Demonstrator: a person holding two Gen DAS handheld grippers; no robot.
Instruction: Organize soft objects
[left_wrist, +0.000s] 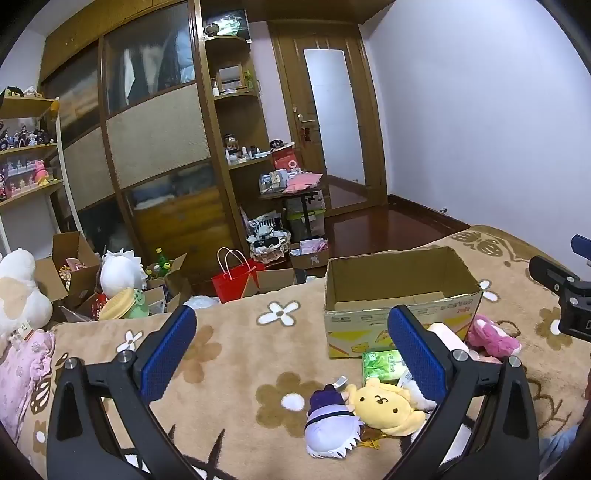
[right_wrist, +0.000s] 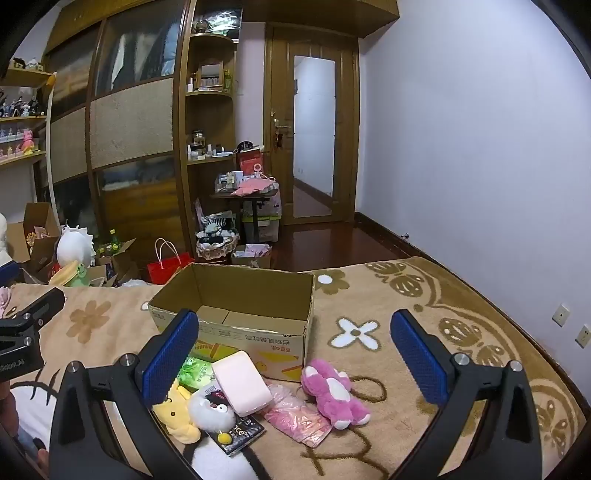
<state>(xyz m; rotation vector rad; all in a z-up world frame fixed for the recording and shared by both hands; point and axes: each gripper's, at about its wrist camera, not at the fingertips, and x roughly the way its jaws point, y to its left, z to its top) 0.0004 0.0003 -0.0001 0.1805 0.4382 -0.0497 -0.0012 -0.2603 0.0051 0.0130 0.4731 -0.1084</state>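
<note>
Both tongs are hovering wide, empty; pink plush at six o'clock of box looking light, squashy — pinch its belly.

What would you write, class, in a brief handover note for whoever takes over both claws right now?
Left claw: open, empty, above the blanket. Right claw: open, empty.
Cardboard box on the bed, open, seemingly with no toys inside.
In front of it: pink plush, yellow plush, purple-and-white doll, white fluffy plush, pink pad, green packet.
Done: nothing boxed. Left: everything.
</note>
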